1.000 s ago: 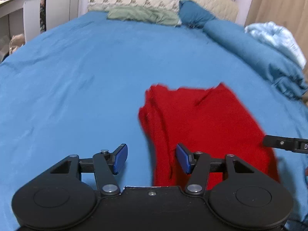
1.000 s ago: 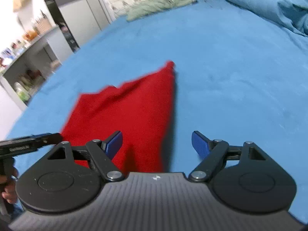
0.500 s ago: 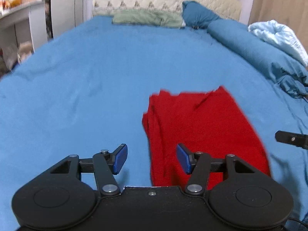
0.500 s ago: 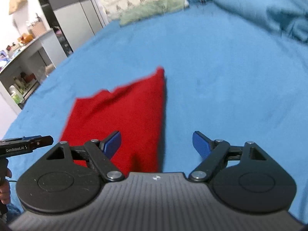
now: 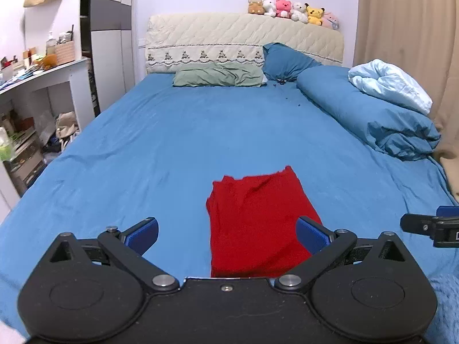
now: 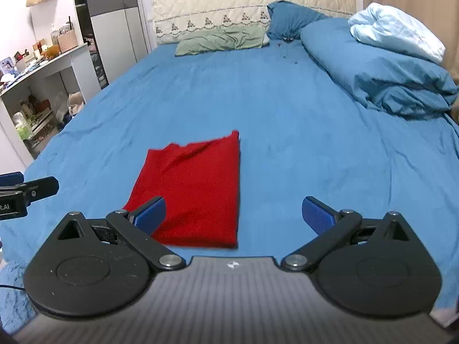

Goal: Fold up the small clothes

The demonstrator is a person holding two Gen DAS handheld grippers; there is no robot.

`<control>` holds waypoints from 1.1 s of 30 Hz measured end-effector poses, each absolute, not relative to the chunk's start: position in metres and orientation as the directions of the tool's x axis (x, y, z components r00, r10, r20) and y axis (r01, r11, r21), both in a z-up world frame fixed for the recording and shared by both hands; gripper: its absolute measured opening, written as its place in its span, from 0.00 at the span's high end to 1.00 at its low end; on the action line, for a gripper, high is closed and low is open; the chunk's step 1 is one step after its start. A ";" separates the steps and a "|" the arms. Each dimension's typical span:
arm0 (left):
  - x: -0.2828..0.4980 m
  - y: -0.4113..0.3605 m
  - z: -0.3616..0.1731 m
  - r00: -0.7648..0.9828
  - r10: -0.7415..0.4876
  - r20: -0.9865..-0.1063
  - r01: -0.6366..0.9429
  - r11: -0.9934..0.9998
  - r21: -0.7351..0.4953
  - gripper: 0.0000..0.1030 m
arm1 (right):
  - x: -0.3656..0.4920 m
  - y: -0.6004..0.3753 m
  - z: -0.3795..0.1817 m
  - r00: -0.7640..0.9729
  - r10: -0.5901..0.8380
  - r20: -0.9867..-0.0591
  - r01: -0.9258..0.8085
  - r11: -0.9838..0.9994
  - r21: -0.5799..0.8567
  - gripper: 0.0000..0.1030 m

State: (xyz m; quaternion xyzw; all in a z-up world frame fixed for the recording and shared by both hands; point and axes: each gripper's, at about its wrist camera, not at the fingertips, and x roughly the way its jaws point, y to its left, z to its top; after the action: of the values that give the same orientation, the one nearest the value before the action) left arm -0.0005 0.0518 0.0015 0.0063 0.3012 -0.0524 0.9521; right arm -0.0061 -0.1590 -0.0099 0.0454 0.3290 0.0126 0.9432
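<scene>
With red garment (image 5: 255, 223) lying folded lengthwise on bed (image 5: 172, 143), both released: left tool (image 5: 226, 233), right tool (image 6: 232, 213) spread, empty, raised above. Likely between folds; next calls for pinching near edge, folding crosswise.

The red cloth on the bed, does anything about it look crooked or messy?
Mostly tidy. The red cloth lies flat on the blue sheet, but its far edge is uneven: one corner pokes up past the rest, and a crease runs across near that edge. Both grippers are open and hold nothing.
</scene>
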 end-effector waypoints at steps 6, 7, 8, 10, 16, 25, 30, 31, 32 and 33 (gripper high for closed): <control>-0.033 0.054 -0.010 0.806 -0.046 -0.591 0.073 0.997 0.023 0.00 | -0.041 -0.143 -0.019 0.768 -0.011 -0.640 0.027 1.000 0.015 0.00; -0.035 0.055 -0.013 0.804 -0.049 -0.593 0.071 0.997 0.014 0.00 | -0.044 -0.141 -0.023 0.764 -0.014 -0.646 0.029 1.000 0.013 0.00; -0.037 0.056 -0.015 0.801 -0.053 -0.597 0.072 0.997 0.007 0.00 | -0.046 -0.140 -0.026 0.758 -0.014 -0.653 0.030 0.999 0.013 0.00; -0.040 0.055 -0.019 0.797 -0.051 -0.602 0.072 0.997 0.010 0.00 | -0.051 -0.137 -0.033 0.742 -0.018 -0.670 0.039 0.999 0.016 0.00; -0.045 0.047 -0.032 0.785 -0.047 -0.618 0.093 0.995 0.043 0.00 | -0.058 -0.138 -0.043 0.721 -0.035 -0.692 0.069 0.997 0.023 0.00; -0.051 0.041 -0.034 0.783 -0.069 -0.618 0.119 0.992 0.040 0.00 | -0.063 -0.133 -0.043 0.718 -0.052 -0.694 0.077 0.997 0.004 0.00; -0.050 0.043 -0.033 0.780 -0.076 -0.621 0.123 0.992 0.034 0.00 | -0.064 -0.133 -0.042 0.719 -0.053 -0.693 0.077 0.997 0.004 0.00; -0.051 0.043 -0.033 0.781 -0.076 -0.620 0.122 0.992 0.032 0.00 | -0.063 -0.134 -0.041 0.718 -0.053 -0.694 0.076 0.997 0.003 0.00; -0.051 0.044 -0.033 0.781 -0.077 -0.620 0.122 0.992 0.031 0.00 | -0.063 -0.134 -0.042 0.718 -0.054 -0.694 0.076 0.997 0.001 0.00; -0.051 0.045 -0.032 0.781 -0.077 -0.620 0.122 0.992 0.030 0.00 | -0.063 -0.134 -0.042 0.718 -0.054 -0.694 0.076 0.997 0.002 0.00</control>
State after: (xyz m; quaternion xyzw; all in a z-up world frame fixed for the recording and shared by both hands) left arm -0.0506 0.0446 -0.0325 0.0344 0.3265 -0.0529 0.9431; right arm -0.0633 -0.1338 -0.0416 0.0150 0.3736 -0.0350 0.9268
